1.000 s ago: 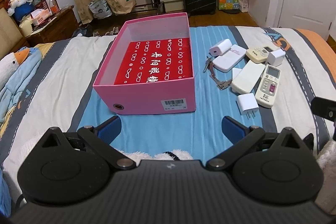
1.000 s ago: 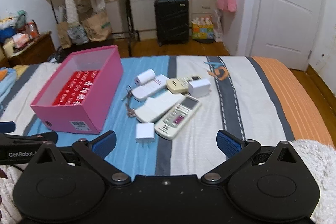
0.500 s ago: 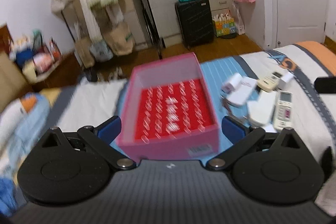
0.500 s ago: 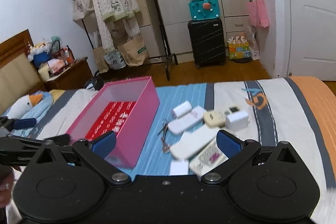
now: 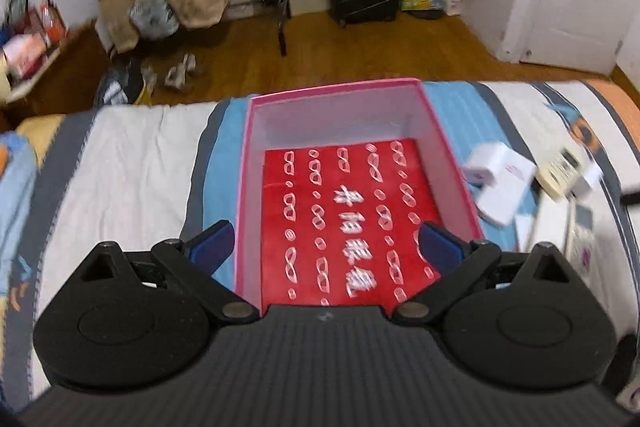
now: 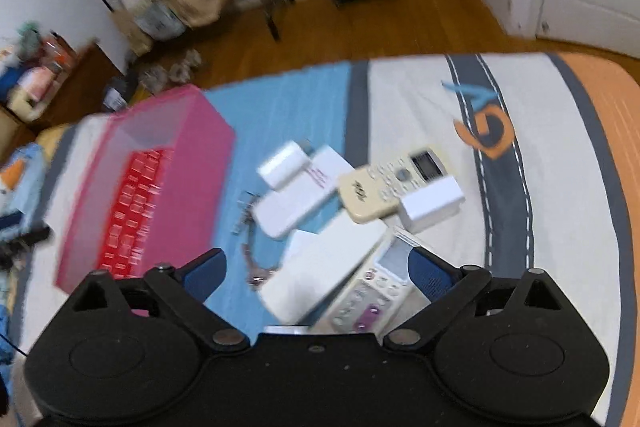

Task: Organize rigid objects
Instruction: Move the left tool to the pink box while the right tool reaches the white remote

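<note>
A rectangular pink cardboard box with pale inner walls and a glossy red patterned floor sits open on the striped cloth bed. The left gripper tilts steeply down over it, blue-padded jaws wide, closing, its left pad outside the box's left wall. The right gripper, jaws apart and holding nothing, angles down over smooth white plastic slabs: a buttoned remote control and a flat power bank.

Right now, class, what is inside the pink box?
The pink box holds only a red printed sheet lying flat on its floor. Its near end is hidden behind the left gripper, whose jaws are closing on nothing.
</note>
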The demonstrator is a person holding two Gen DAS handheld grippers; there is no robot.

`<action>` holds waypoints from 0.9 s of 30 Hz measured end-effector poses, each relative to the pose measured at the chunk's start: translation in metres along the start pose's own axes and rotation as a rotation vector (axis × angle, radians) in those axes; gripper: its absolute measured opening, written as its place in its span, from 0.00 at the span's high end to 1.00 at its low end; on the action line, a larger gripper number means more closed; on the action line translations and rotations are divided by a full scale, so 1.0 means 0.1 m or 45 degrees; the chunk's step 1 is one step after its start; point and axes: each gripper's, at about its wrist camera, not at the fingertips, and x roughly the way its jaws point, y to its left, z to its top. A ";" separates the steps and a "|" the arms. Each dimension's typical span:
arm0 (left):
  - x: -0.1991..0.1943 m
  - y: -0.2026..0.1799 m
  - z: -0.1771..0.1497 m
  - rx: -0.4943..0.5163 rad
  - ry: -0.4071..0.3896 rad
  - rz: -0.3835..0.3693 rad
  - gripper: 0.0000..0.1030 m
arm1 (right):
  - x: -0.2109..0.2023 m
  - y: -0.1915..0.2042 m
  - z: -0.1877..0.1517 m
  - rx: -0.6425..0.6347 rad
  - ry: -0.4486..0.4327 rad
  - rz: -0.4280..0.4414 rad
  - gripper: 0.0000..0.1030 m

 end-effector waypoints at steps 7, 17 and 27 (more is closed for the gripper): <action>0.53 0.46 0.29 -0.142 0.020 -0.053 0.17 | 0.72 -0.35 -0.05 0.220 0.273 -0.072 0.06; 1.17 0.92 -0.05 -0.368 0.134 -0.103 0.41 | 1.17 -0.80 -0.18 0.516 0.429 -0.020 0.08; 1.37 1.01 -0.18 -0.384 0.169 -0.078 0.94 | 1.11 -0.55 -0.11 0.340 0.306 -0.149 0.37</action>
